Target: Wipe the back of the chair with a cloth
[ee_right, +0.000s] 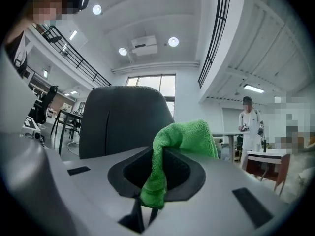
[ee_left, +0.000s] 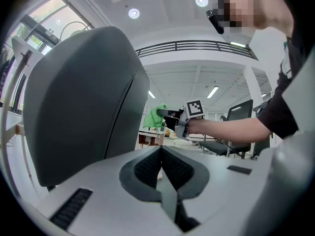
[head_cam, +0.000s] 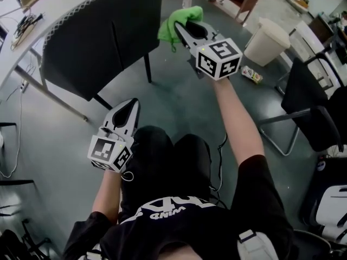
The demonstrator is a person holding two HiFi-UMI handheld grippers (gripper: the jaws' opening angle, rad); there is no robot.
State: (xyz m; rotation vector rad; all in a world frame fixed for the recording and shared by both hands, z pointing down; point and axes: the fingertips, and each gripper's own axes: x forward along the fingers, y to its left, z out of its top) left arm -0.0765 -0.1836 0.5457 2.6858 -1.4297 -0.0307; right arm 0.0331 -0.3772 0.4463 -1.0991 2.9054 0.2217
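Observation:
The dark grey chair back (head_cam: 103, 34) stands at the upper left of the head view, its rear face toward me; it also fills the left of the left gripper view (ee_left: 78, 102) and rises behind the jaws in the right gripper view (ee_right: 123, 119). My right gripper (head_cam: 181, 28) is shut on a green cloth (head_cam: 176, 23), held just right of the chair back's edge. The cloth (ee_right: 184, 141) hangs folded out of its jaws. My left gripper (head_cam: 130, 106) is shut and empty, low in front of the chair.
A white table edge (head_cam: 32, 37) runs behind the chair. A beige bin (head_cam: 267, 41) and a small carton (head_cam: 252, 75) sit on the floor at the right. Another black chair (head_cam: 312, 107) stands at the far right. A person (ee_right: 251, 132) stands in the distance.

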